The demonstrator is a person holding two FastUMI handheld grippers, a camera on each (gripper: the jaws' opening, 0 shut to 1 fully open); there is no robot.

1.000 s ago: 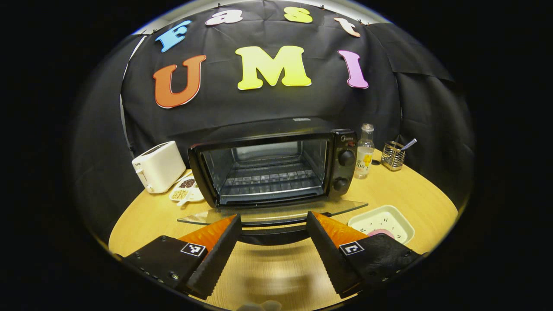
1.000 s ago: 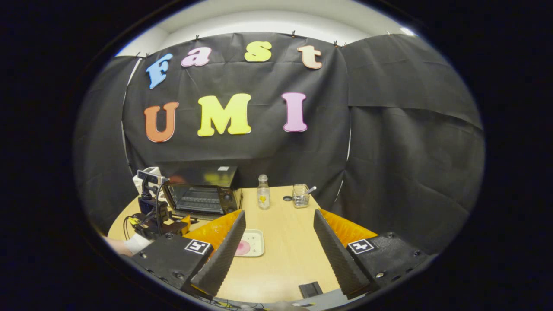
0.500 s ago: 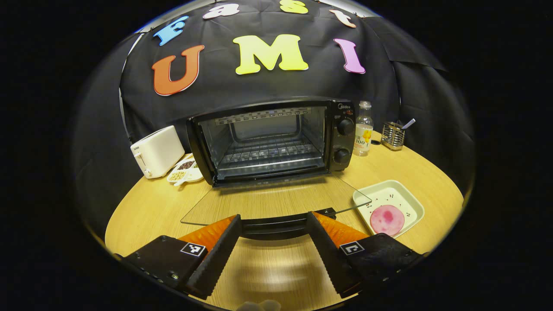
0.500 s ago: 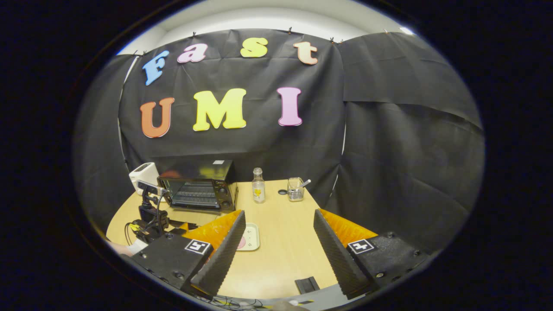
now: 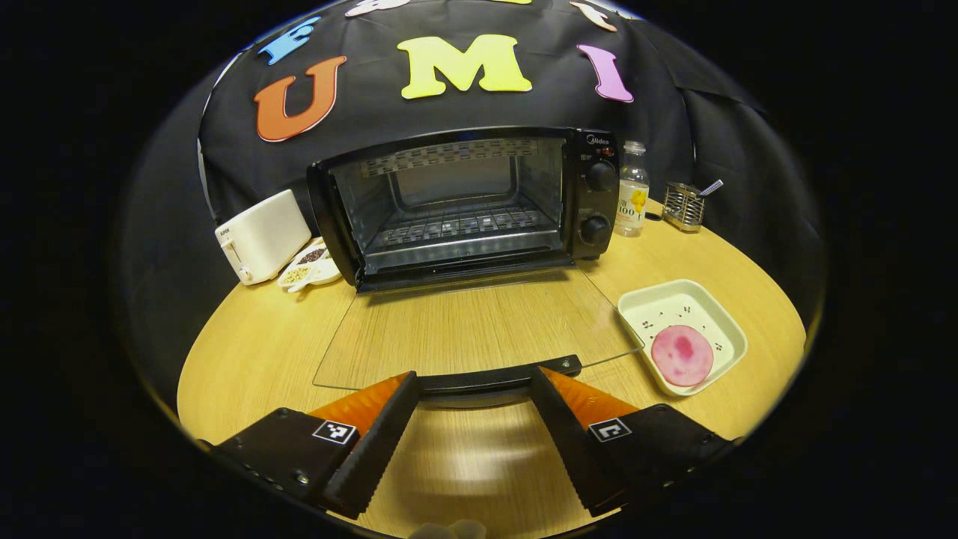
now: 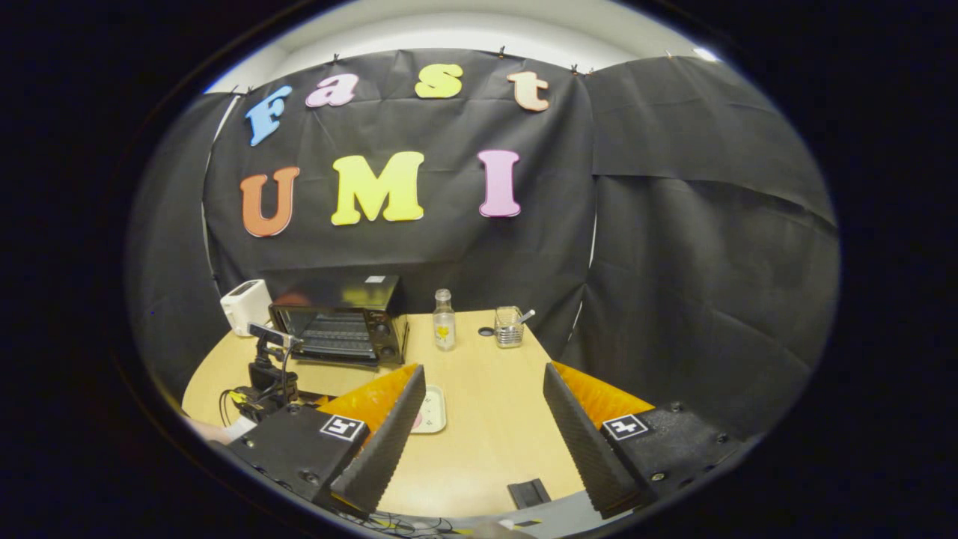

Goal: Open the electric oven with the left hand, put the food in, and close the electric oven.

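Left gripper (image 5: pixel 473 408): fingers spread wide, one on each side of the oven door handle (image 5: pixel 498 378), not pinching it; can't tell from this angle whether either finger actually touches the bar. Right gripper (image 6: pixel 483 419): jaws apart too, nothing between them, held above the near edge of the table (image 6: pixel 486 449).

Electric oven (image 5: pixel 464 206) sits at the back of the round wooden table, door (image 5: pixel 471 329) swung fully down and lying flat, glass pane showing the wood grain through it. Cavity open, wire rack (image 5: pixel 456 224) inside, nothing on it. Two knobs on the right-hand panel.

Food: pink round slice (image 5: pixel 682 354) lying in a pale square tray (image 5: pixel 658 303), just right of the lowered door, on the table. In the right gripper view the tray (image 6: pixel 432 408) peeks out past the left finger.

Other stuff: white toaster (image 5: pixel 260 236) left of the oven, small divided dish (image 5: pixel 308 266) beside it, bottle (image 5: pixel 632 191) and wire holder (image 5: pixel 682 206) to the oven's right. Left gripper's rig with cables (image 6: pixel 258 382) shows in the right gripper view, in front of the oven.
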